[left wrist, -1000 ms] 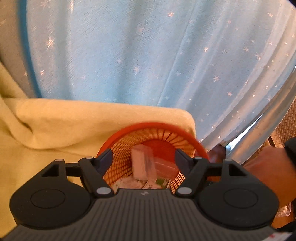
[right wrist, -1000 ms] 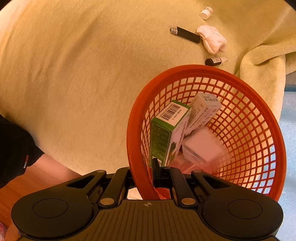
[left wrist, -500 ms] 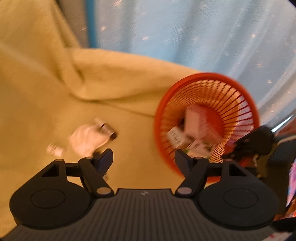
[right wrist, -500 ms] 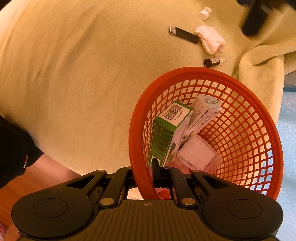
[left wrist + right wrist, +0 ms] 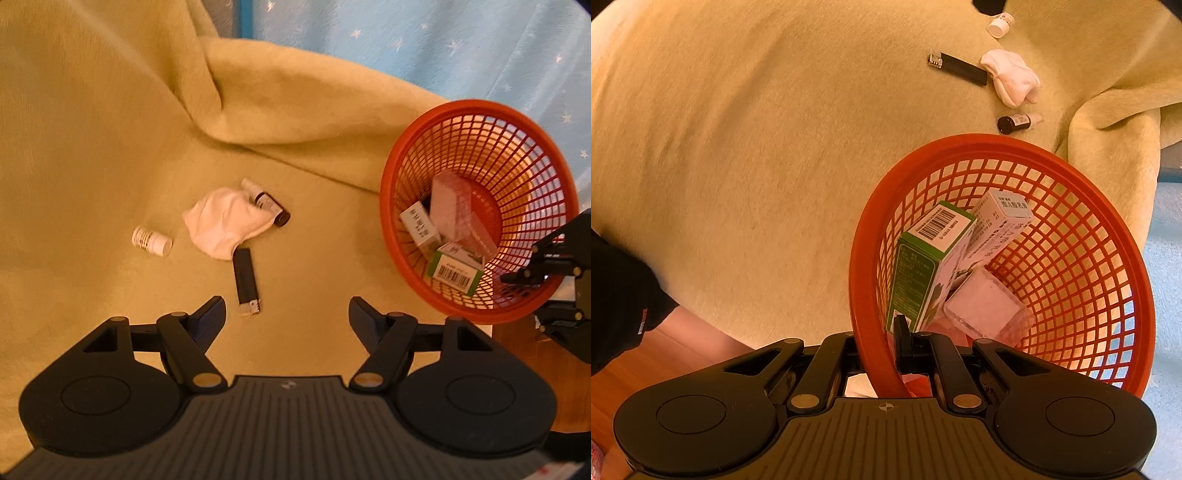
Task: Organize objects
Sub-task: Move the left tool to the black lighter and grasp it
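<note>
A: Status?

B: My right gripper (image 5: 886, 343) is pinched on the orange basket (image 5: 1115, 236) rim, holding it tilted at the blanket (image 5: 92, 110) edge. Left gripper (image 5: 286, 314) is spread wide, empty, above the black lighter (image 5: 245, 280).

A: Risks?

B: Boxes (image 5: 923, 258) inside lean toward the low side; tilt more and they'd prob spill. The lighter's thin & flat on soft fabric, so my fingers could snag cloth. White sock (image 5: 221, 221) touches the lighter's far end and the dark vial (image 5: 267, 203); either could get dragged.

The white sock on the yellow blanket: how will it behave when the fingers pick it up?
The white sock lies crumpled, so it probably hangs limp and weighs little. It touches the dark bottle, which may roll when the sock lifts.
</note>
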### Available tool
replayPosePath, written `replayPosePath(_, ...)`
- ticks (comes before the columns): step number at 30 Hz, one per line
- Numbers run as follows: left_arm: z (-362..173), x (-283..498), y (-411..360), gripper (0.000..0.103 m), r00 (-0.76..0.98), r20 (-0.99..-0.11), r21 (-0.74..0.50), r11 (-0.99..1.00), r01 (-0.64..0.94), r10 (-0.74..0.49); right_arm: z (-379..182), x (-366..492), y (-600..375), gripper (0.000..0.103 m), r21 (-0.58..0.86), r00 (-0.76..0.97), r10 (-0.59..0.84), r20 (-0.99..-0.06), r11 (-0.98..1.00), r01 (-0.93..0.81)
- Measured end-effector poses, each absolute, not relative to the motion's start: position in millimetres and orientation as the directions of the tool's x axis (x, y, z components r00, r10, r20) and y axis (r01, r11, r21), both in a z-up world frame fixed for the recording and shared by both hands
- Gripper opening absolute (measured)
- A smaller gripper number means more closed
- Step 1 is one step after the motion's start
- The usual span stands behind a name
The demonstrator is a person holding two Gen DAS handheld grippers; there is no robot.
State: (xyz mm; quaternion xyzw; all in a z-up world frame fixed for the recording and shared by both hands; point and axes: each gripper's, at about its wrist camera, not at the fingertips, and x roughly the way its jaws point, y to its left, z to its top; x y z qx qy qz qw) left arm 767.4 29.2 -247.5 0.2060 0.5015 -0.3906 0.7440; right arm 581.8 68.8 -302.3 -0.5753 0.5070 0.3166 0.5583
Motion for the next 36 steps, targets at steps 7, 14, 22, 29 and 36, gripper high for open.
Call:
replayPosePath(7,-259.9,772.2,29.8,0.069,0.183,-0.918,-0.082,0.621,0.779,-0.351,-301.7,583.2,70.1,0.003,-0.318,0.282,-0.232,-0.931,0.135,-0.938)
replayPosePath(14,-269.4,774.5,28.4,0.069,0.181,-0.921,-0.086,0.631,0.771,-0.346,-300.9,586.6,71.7,0.003,-0.314,0.278,-0.233,-0.932,0.135,-0.940)
replayPosePath(22,-290.0,782.3,27.4,0.069,0.206,-0.918,-0.064,0.641,0.765,-0.338,-299.7,591.1,74.9,0.003,-0.306,0.267,-0.238,-0.934,0.146,-0.941)
replayPosePath(29,-320.8,798.8,25.0,0.064,0.223,-0.920,-0.054,0.666,0.744,-0.324,-298.2,595.5,76.5,0.003,-0.300,0.259,-0.231,-0.938,0.165,-0.940)
replayPosePath(36,-351.5,814.6,17.7,0.051,0.219,-0.924,-0.053,0.673,0.738,-0.313,-296.7,600.0,79.5,0.003,-0.292,0.252,-0.213,-0.944,0.180,-0.939)
